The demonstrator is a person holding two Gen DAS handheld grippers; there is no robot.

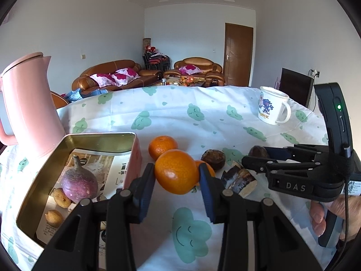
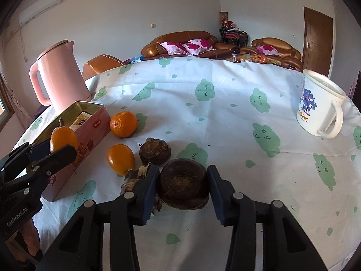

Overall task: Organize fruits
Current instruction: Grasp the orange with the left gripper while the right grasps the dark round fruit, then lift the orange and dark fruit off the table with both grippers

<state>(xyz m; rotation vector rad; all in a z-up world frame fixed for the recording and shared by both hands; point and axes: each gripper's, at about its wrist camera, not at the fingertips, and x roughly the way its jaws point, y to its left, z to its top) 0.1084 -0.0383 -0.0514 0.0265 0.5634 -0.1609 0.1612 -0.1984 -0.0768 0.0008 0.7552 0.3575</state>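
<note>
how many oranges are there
3: one held in the left gripper as orange, one beside the tin, one on the cloth near the brown roots.

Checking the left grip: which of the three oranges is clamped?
The orange between the left gripper pads, raised beside the pink tin; the other two oranges lie on the tablecloth.

Black tool (image 1: pixel 177 176), blue pads (image 1: pixel 144 194)

A tall pink plastic kettle (image 2: pixel 59 76) stands at the table's left edge; a white enamel mug with a blue cartoon print (image 2: pixel 320 106) sits far right; brown leather sofas with pink floral cushions (image 1: pixel 117 76) line the back wall beside a brown wooden door (image 1: pixel 238 54).
</note>
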